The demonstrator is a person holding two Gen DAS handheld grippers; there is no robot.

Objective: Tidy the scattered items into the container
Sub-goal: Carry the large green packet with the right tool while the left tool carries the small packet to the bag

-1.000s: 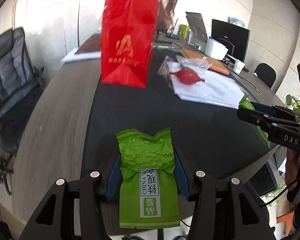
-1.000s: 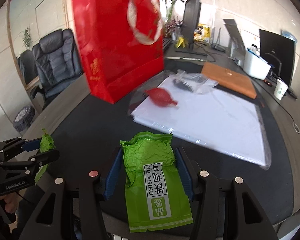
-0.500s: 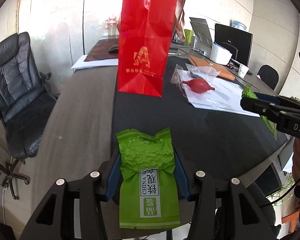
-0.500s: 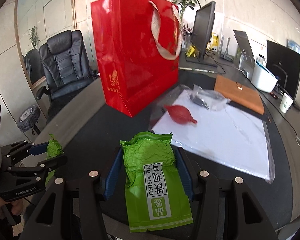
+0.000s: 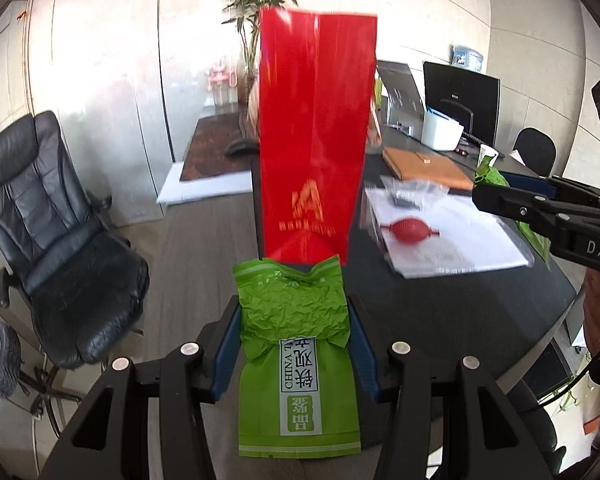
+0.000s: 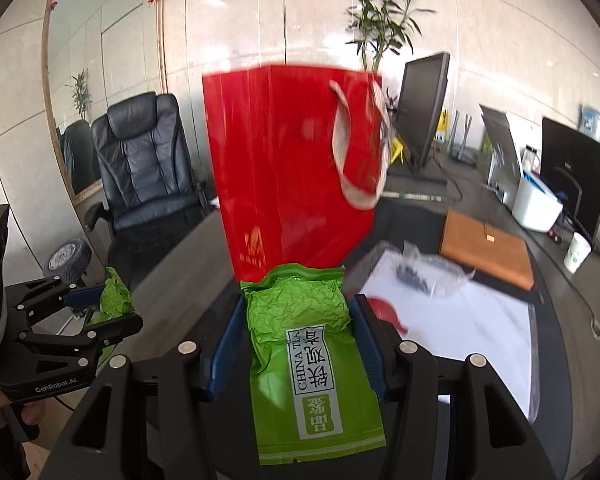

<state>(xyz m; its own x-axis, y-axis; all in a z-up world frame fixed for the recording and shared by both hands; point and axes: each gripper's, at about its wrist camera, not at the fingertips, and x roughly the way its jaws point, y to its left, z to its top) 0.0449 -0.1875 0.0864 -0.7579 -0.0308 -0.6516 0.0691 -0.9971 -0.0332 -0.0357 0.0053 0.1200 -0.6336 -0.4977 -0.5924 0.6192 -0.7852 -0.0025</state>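
Bright daylight, wall glare, motion-blurred red bag [image 5: 314, 136], fisheye-warped edges

Each wrist camera looked forward and downward along its own fingers, close over the dark table [image 5: 452, 320]; both views shared the red bag [image 5: 314, 136] [image 6: 288, 168].

We see pale tiled walls [image 5: 112, 60], a black office chair [image 5: 48, 220], a bamboo plant [image 6: 384, 28], monitors [image 6: 424, 108] and bright daylight.
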